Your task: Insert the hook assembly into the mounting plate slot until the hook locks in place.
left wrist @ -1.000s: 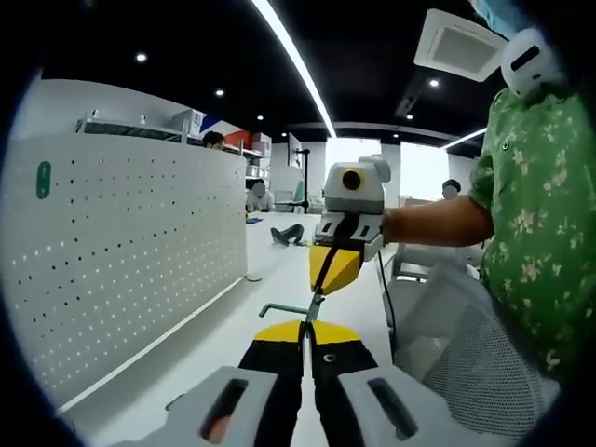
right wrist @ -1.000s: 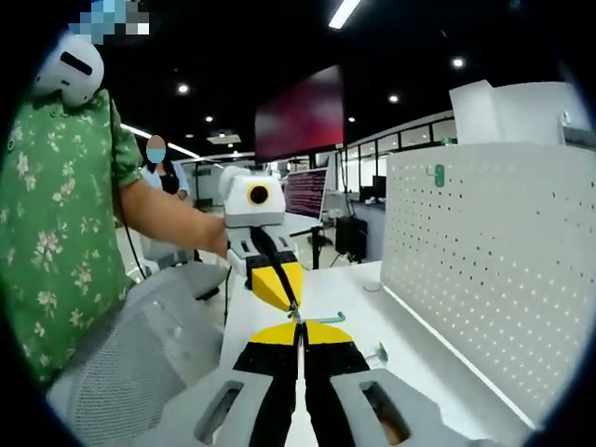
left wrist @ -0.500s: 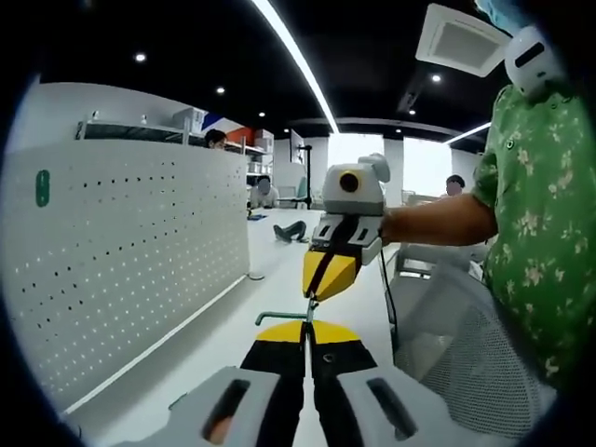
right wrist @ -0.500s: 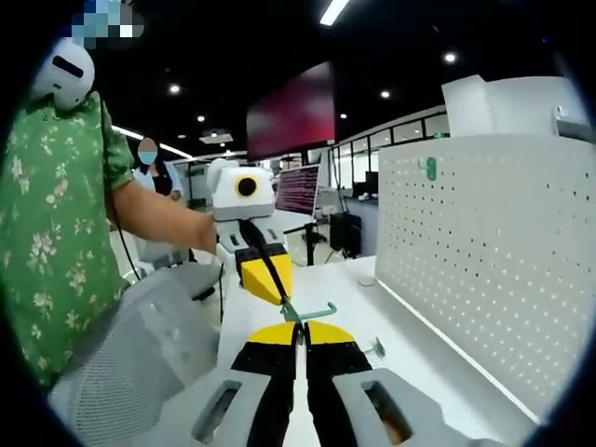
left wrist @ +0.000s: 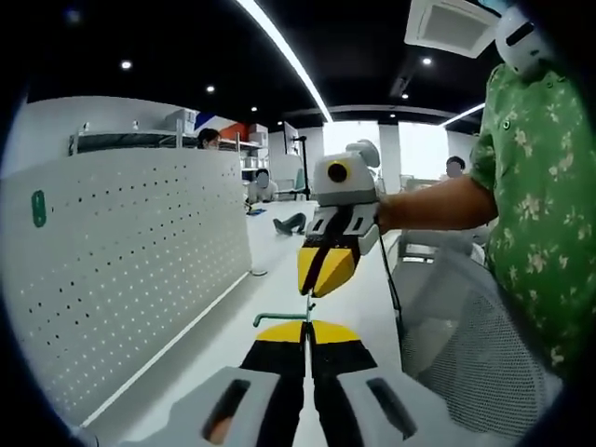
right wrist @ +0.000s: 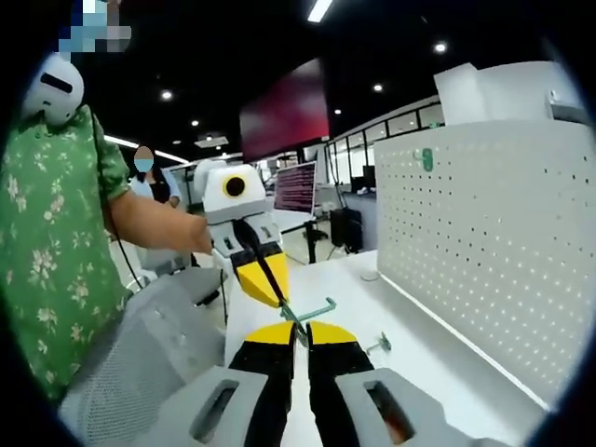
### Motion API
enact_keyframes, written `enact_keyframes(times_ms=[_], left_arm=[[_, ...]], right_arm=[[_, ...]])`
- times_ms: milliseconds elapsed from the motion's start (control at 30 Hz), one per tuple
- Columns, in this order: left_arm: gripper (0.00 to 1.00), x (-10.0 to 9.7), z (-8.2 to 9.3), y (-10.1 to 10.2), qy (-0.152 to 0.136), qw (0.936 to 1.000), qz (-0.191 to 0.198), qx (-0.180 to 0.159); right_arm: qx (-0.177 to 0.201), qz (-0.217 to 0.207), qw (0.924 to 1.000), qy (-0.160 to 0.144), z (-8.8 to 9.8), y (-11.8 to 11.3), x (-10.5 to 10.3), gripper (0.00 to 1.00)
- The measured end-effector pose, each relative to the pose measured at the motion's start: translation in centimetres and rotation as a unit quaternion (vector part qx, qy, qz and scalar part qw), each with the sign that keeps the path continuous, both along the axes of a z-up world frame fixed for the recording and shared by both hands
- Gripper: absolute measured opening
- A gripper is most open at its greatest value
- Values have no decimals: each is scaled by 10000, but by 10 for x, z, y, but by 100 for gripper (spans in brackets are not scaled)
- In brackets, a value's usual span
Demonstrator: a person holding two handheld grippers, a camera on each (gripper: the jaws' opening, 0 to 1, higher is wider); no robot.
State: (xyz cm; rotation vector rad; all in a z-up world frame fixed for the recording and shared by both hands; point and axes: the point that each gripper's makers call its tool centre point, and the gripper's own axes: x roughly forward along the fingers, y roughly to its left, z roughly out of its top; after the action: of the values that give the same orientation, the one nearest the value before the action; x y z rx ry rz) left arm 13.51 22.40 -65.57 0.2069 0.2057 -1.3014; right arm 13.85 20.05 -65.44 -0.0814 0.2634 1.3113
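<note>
Holding a thin green metal hook [left wrist: 282, 318] between both grippers above the white table [left wrist: 228, 349]; left gripper [left wrist: 304, 328] clamping together on one end, right gripper [right wrist: 294, 328] pinching the other end, tips nearly meeting, each pointing at the other. Showing a bent wire shape, smooth and slim. Standing upright just beside: a white board [right wrist: 484, 251] dotted with rows of small holes, flat and matte. Lying loose near its base: a second small hook [right wrist: 377, 346]. Leaving open tabletop between board and mesh chair [right wrist: 149, 354]
</note>
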Motion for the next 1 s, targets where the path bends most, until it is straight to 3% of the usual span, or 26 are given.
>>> enact_keyframes(times_ms=[333, 500, 567, 700, 767, 800, 867, 900, 967, 1000], left_arm=[[1, -1, 0, 0, -87, 9999, -39, 77], [1, -2, 0, -2, -111, 9999, -88, 90], [1, -3, 0, -3, -125, 9998, -100, 96], [1, -4, 2, -4, -159, 9998, -125, 93], [1, -6, 2, -5, -180, 9996, -163, 118], [1, -6, 2, -5, -197, 9996, -162, 121], [1, -8, 3, -7, -212, 9995, -190, 122], [1, -8, 4, -7, -235, 9995, -191, 133], [1, -9, 4, -8, -235, 9994, -221, 123], [1, -9, 4, -8, -262, 9993, -215, 133]], right_arm=[[13, -108, 9999, 122, 5, -2, 6, 6], [-151, -182, 9989, 396, 4, 1, 18, 7], [-260, -281, 9951, 907, -3, 2, 21, 9], [-297, -196, 9913, 1265, -7, 9, 24, 14], [-256, -230, 9854, 1664, -10, 11, 23, 13], [-238, -198, 9851, 1692, -10, 11, 25, 14], [-173, -177, 9765, 2142, -12, 12, 22, 14], [-158, -166, 9775, 2095, -13, 11, 25, 14], [-193, -153, 9716, 2353, -17, 10, 23, 14], [-159, -145, 9719, 2344, -17, 11, 25, 15]])
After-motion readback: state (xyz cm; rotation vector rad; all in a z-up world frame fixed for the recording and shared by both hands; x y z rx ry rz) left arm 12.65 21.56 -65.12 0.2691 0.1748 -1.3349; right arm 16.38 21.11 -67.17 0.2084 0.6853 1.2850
